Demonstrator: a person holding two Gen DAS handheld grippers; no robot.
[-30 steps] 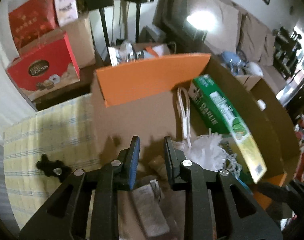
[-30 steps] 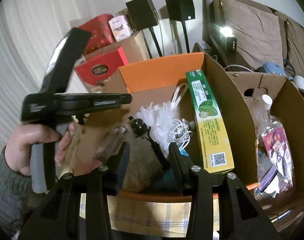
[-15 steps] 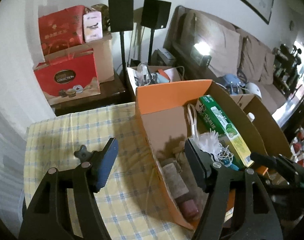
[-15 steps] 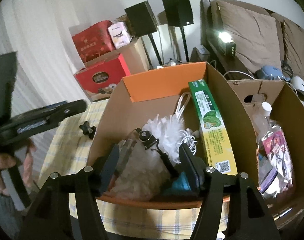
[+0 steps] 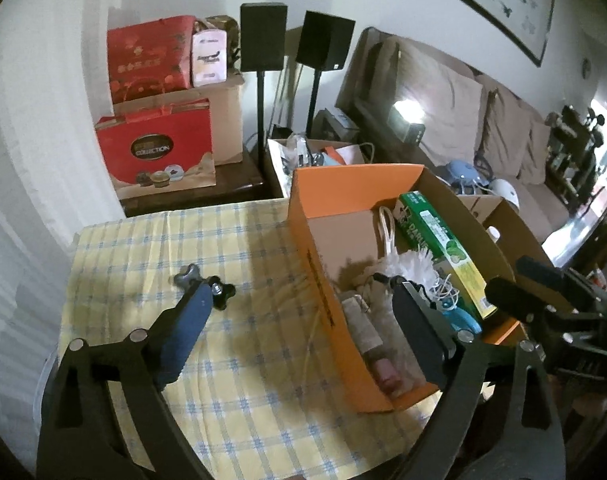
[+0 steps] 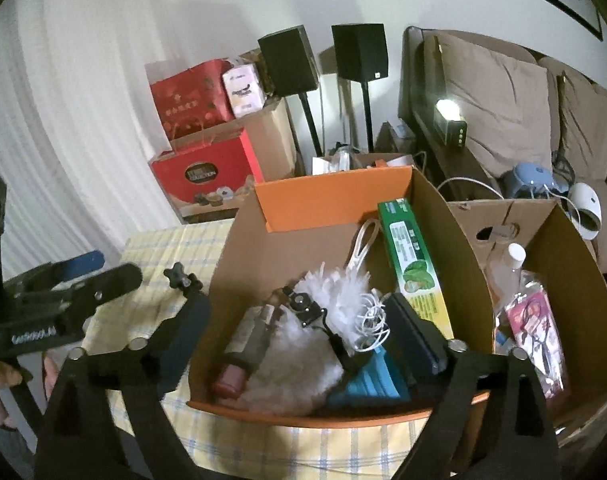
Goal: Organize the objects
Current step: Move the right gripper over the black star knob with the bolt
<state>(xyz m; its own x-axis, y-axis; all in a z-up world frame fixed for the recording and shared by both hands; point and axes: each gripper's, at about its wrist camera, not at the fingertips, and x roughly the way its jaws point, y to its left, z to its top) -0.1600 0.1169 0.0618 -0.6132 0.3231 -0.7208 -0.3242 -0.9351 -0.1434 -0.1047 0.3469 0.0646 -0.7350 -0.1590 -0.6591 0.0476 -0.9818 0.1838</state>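
An orange cardboard box (image 5: 315, 264) stands on the yellow checked tablecloth (image 5: 239, 380). It holds a long green carton (image 6: 415, 264), a white fluffy duster (image 6: 339, 292), a white cable, a black clamp piece (image 6: 303, 308), a blue item and a red-ended roll (image 6: 231, 380). A small black knob (image 5: 219, 294) lies on the cloth left of the box. My left gripper (image 5: 301, 290) hovers over the box's left wall, its jaws opening with nothing gripped. My right gripper (image 6: 297, 302) hangs above the box's near end, jaws opening too and holding nothing. A person's hand grips the left tool (image 6: 83, 276).
A second brown box (image 6: 543, 232) with a bottle and packets sits right of the orange one. Red gift boxes (image 5: 159, 152), two black speakers (image 5: 263, 40) on stands, another small box of clutter and a sofa (image 5: 463, 120) stand beyond the table's far edge.
Both grippers went from nearly shut to wide. The left one drew back out of the box, up and to the left, over the cloth. The right one rose slightly.
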